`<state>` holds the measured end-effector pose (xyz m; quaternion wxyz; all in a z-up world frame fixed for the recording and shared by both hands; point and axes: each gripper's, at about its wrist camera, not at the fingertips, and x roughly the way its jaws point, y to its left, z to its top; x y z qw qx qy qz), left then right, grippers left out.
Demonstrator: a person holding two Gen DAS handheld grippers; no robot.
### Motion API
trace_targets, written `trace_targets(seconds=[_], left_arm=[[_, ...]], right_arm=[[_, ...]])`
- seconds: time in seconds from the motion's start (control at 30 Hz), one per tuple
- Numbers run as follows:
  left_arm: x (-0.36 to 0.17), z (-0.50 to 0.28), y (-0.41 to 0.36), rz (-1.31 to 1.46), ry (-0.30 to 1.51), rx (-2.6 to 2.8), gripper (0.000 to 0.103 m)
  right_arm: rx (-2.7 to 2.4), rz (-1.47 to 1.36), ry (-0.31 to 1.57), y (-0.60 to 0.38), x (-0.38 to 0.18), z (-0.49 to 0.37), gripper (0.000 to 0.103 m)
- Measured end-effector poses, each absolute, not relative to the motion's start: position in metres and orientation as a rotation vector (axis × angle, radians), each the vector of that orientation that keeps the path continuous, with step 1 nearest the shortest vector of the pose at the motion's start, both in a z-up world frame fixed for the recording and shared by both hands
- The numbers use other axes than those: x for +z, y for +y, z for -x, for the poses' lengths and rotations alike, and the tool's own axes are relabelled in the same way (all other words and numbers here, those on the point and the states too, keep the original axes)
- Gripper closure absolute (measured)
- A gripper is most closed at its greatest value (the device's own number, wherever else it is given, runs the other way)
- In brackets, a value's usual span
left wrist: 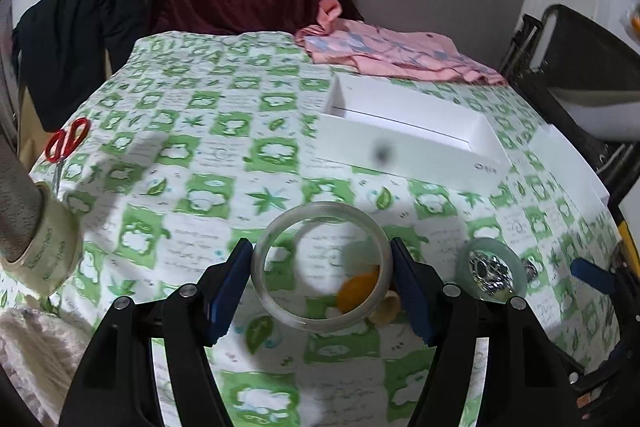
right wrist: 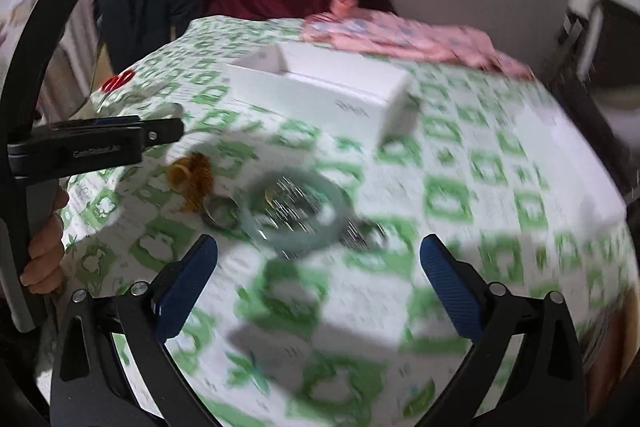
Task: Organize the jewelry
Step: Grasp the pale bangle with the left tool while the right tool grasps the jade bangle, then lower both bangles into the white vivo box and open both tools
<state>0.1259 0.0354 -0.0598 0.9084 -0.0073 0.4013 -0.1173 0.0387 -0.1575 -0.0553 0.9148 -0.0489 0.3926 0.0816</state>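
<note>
In the left wrist view, low in the middle of the frame, the left gripper [left wrist: 322, 281] pinches a clear bangle [left wrist: 321, 265] between its two blue pads, one pad on each side of the ring. Through the bangle an orange ring [left wrist: 357, 291] shows on the tablecloth [left wrist: 192, 147]. To the lower right of the frame a pale green bangle [left wrist: 491, 270] lies flat with shiny silver jewelry [left wrist: 489, 273] inside it. At the left edge stands a roll of tape [left wrist: 44, 255], and above it lie red scissors [left wrist: 66, 143]. Farther up, right of the centre, an open white box [left wrist: 404, 127] sits on the cloth, and behind it lies a pink cloth [left wrist: 392, 55]. In the right wrist view, which is blurred, the right gripper [right wrist: 319, 267] has its pads spread wide with nothing between them. Just above it the green bangle [right wrist: 296, 215] lies, with amber rings [right wrist: 192, 179] to its left. The white box [right wrist: 320, 95] stands farther up, in the middle of the frame.
</note>
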Motion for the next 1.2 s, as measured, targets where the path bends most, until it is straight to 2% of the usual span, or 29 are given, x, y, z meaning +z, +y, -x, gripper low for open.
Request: trace_targets(seconds=[0.07,0.2,0.53,0.63,0.7,1.2], left_arm=[[-0.06,-0.128,0.041,0.027,0.833,-0.227,0.035],[-0.061,-0.131,0.047,0.042,0.839,-0.217,0.035],[-0.065,-0.132,0.044,0.021,0.858,-0.227,0.034],[-0.066,-0.132,0.041,0.017,0.861,-0.23,0.034],[-0.068,-0.132,0.04,0.015,0.865,-0.23,0.034],[-0.065,-0.135,0.031,0.005,0.861,-0.266,0.034]], right_arm=[[0.18,0.162,0.787,-0.146,-0.053,-0.049,0.011],[0.221,0.142,0.844,-0.145,-0.061,-0.076,0.028],[0.275,0.001,0.944,-0.16,-0.079,-0.094,0.027],[0.279,0.056,0.937,-0.148,-0.08,-0.091,0.027],[0.265,0.077,0.929,-0.146,-0.08,-0.09,0.034],[0.245,-0.061,0.838,-0.176,-0.063,-0.086,0.034]])
